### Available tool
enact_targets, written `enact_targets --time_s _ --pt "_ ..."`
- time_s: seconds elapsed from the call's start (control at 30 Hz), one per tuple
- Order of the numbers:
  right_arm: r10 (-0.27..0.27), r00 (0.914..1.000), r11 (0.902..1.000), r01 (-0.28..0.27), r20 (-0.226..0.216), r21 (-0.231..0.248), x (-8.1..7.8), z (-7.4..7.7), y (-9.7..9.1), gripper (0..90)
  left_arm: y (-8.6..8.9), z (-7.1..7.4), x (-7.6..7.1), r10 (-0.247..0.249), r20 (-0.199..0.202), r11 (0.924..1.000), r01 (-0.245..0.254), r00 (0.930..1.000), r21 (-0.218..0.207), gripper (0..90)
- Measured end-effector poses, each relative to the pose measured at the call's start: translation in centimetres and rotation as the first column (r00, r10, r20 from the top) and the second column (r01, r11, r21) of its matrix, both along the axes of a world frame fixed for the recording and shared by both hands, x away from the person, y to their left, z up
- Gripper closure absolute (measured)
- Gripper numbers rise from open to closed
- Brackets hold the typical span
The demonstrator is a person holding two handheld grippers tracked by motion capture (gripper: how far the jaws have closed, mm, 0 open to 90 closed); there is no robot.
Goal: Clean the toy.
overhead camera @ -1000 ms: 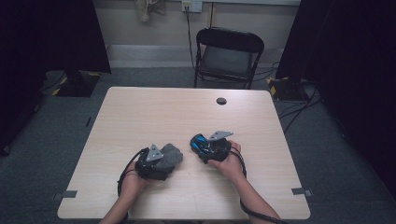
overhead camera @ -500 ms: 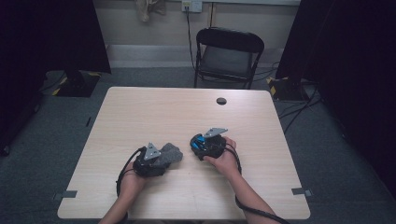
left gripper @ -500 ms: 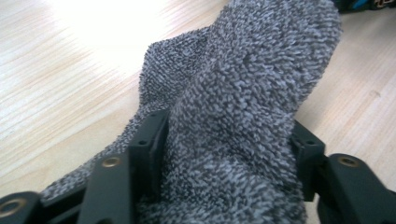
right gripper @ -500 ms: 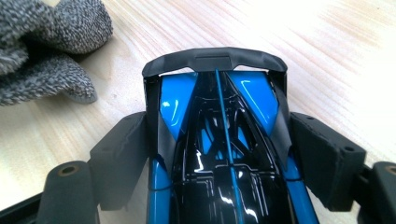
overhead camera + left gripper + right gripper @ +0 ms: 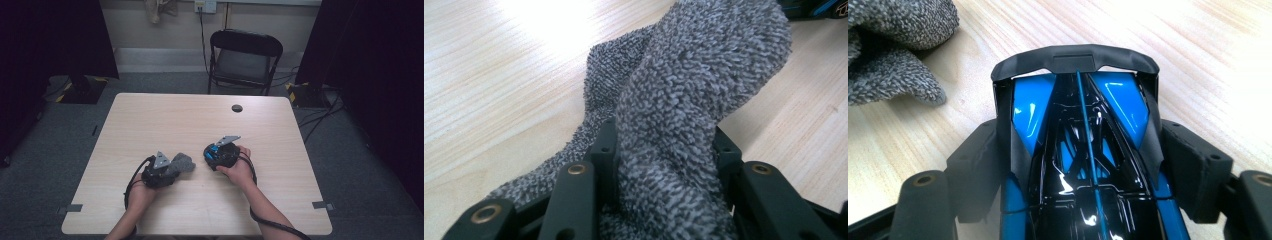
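A grey terry cloth (image 5: 694,75) stands bunched up between the jaws of my left gripper (image 5: 664,145). The jaws have just been closing and now press on its fold from both sides. From above, the cloth (image 5: 184,162) sticks out to the right of the left gripper (image 5: 172,167), near the table's front. My right gripper (image 5: 1075,150) is shut on a glossy blue and black toy car (image 5: 1078,130), pads against its flanks, its dark rear wing pointing away. The high view has that gripper (image 5: 212,152) and the car (image 5: 214,150) just right of the cloth (image 5: 893,45).
The light wooden table (image 5: 200,120) has a small black round disc (image 5: 237,108) near its far edge. A black folding chair (image 5: 245,55) stands behind the table. Cables trail from both grippers toward the front edge.
The right hand with the car has shifted very slightly. The left hand stays where it was, with the cloth in its jaws.
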State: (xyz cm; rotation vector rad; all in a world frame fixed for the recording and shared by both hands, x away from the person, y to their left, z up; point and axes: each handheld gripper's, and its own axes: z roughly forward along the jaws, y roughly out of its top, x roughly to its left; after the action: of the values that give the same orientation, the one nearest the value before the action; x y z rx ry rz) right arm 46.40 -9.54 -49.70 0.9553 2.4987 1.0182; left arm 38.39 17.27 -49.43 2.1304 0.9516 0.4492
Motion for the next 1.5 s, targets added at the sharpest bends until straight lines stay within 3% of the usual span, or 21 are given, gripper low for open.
enact_targets --time_s 0.13,0.17,0.63,0.77,0.9,1.2,1.23,1.4,1.43,1.5 --pt "0.017 0.9998 0.9998 -0.017 -0.013 -0.003 0.2 0.1 -0.1 25.6 0.1 0.1 0.1 0.005 -0.001 1.0000 -0.005 1.0000 0.004 61.5" --pt "0.017 0.9998 0.9999 -0.017 -0.012 -0.001 0.1 0.1 -0.1 25.7 0.1 0.2 0.1 0.026 -0.021 0.9992 -0.026 0.9994 -0.030 62.8" --pt "0.004 1.0000 1.0000 -0.004 0.000 -0.008 -0.3 0.2 -0.5 26.0 0.6 0.9 0.7 0.090 -0.088 0.9917 -0.097 0.9921 -0.085 71.2" --pt "0.011 0.9999 0.9999 -0.011 0.005 0.012 -0.7 0.5 -1.2 26.0 0.9 1.3 0.8 0.113 -0.105 0.9857 -0.125 0.9880 -0.113 71.5" --pt "0.008 1.0000 0.9996 -0.008 0.005 0.027 -1.1 0.8 -1.9 26.0 1.2 1.9 1.1 0.133 -0.098 0.9793 -0.146 0.9862 -0.140 71.8" --pt "0.028 0.9996 0.9973 -0.028 0.008 0.068 -1.7 2.1 -2.3 26.0 1.0 2.8 1.5 0.132 -0.106 0.9737 -0.149 0.9856 -0.172 72.2" --pt "0.048 0.9987 0.9963 -0.049 0.016 0.071 -2.0 2.6 -2.1 26.1 0.8 3.2 1.9 0.139 -0.113 0.9687 -0.159 0.9838 -0.191 72.6" --pt "0.098 0.9949 0.9907 -0.100 0.024 0.092 -3.0 3.5 -1.1 26.0 -0.1 4.1 3.0 0.140 -0.112 0.9713 -0.159 0.9838 -0.177 73.3" --pt "0.106 0.9939 0.9897 -0.109 0.031 0.093 -3.2 3.8 -0.9 26.0 -0.8 4.3 3.6 0.129 -0.123 0.9761 -0.148 0.9840 -0.160 73.4" --pt "0.122 0.9919 0.9846 -0.126 0.035 0.122 -3.6 4.2 -0.4 26.0 -1.4 4.2 4.1 0.130 -0.137 0.9763 -0.151 0.9820 -0.156 73.9"
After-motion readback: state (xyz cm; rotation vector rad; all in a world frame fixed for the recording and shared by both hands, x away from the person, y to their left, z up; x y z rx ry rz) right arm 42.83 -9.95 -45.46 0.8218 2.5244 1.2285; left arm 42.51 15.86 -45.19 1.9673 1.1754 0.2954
